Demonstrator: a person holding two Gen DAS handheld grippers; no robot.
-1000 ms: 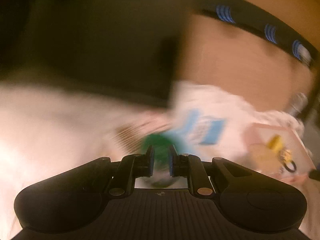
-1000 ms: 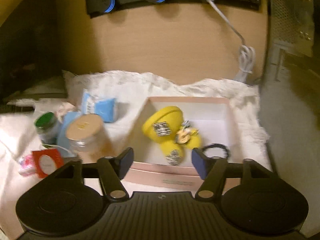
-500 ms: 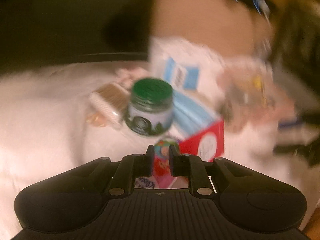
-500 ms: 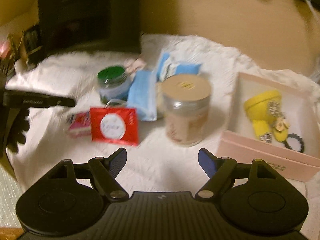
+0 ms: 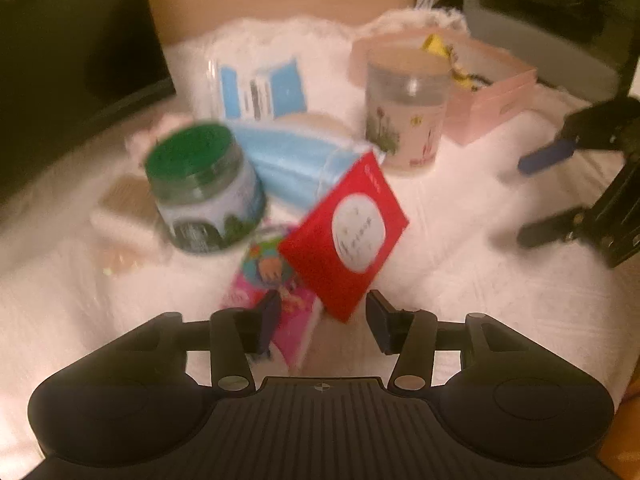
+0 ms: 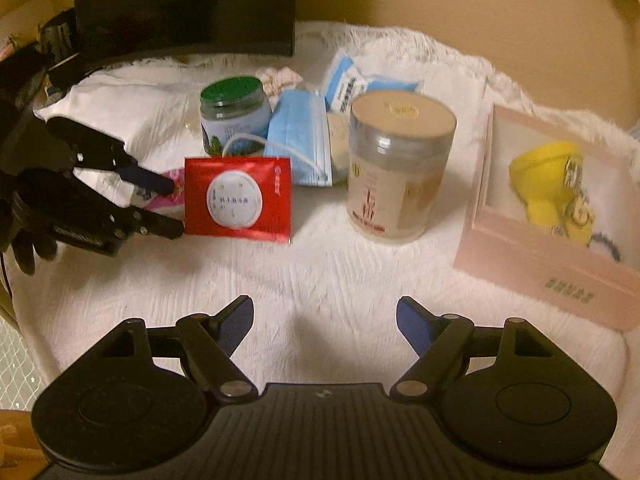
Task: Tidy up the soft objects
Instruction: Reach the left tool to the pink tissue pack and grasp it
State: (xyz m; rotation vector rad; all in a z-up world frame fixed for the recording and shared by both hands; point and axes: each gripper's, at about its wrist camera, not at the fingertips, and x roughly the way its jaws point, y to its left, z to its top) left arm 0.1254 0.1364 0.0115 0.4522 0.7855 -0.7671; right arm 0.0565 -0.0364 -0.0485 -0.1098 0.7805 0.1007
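Note:
A red packet [image 5: 347,230] with a white round label lies on the white fluffy cloth, over a pink cartoon packet [image 5: 276,296]. My left gripper [image 5: 322,324] is open, its fingers on either side of these two packets' near ends. It also shows in the right wrist view [image 6: 174,208], open at the red packet [image 6: 238,199]. A blue face mask [image 6: 300,140] and a blue-white tissue pack [image 6: 352,84] lie behind. My right gripper [image 6: 325,322] is open and empty above bare cloth.
A green-lidded jar [image 6: 234,114] and a beige-lidded canister [image 6: 396,164] stand among the items. A pink box [image 6: 560,216] at the right holds a yellow plush [image 6: 548,184] and a black hair tie. A dark box [image 6: 184,4] stands at the back.
My left gripper has opened and moved in on the red and pink packets. My right gripper has swung left, away from the pink box, still open.

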